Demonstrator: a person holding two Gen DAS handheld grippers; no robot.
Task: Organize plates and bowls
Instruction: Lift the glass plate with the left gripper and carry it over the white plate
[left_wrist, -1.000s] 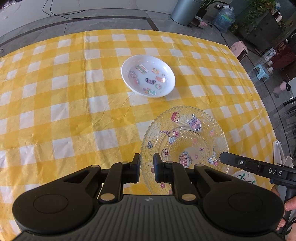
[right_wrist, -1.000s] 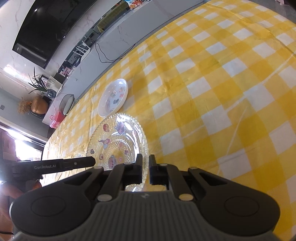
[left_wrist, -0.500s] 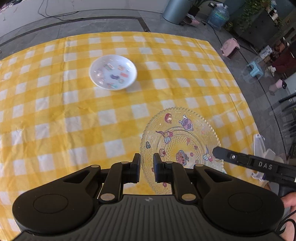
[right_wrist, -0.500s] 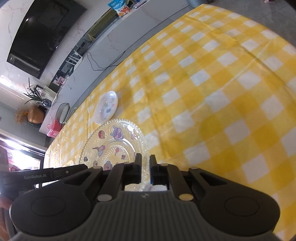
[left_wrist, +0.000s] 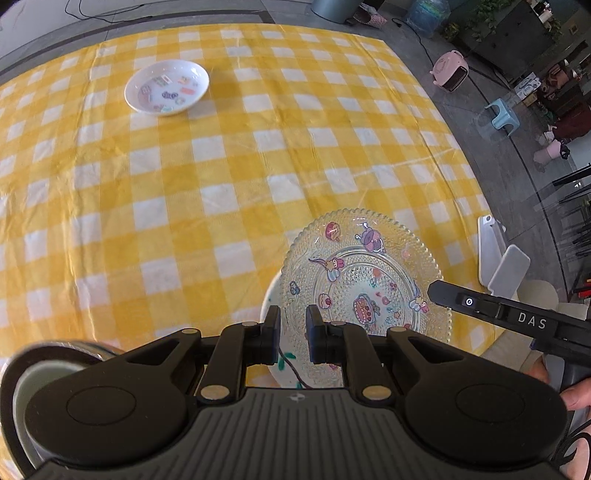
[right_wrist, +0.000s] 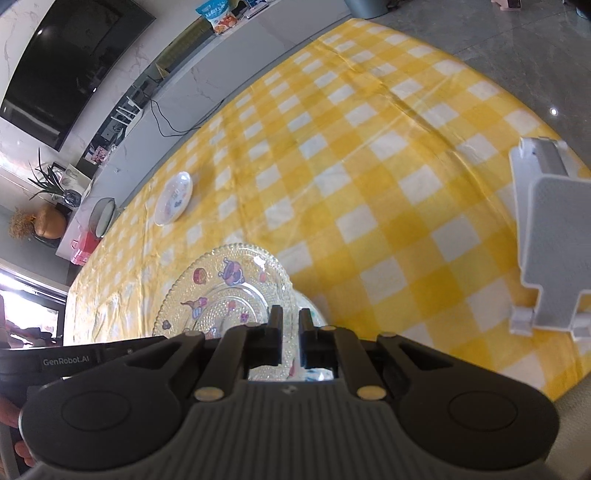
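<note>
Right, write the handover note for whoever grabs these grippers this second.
Left gripper: jaws shut on the near rim of the glass plate.
Right gripper: jaws shut on another part of the same rim.
The glass plate is over a white painted plate at the table's near edge; whether it rests on it I cannot tell.
The small white dish sits alone far across the checked cloth.
A grey rack stands by the table edge.
Done: glass plate gripped two-handed.
Left, probably: settle it on the white plate, release, then fetch the dish.
</note>
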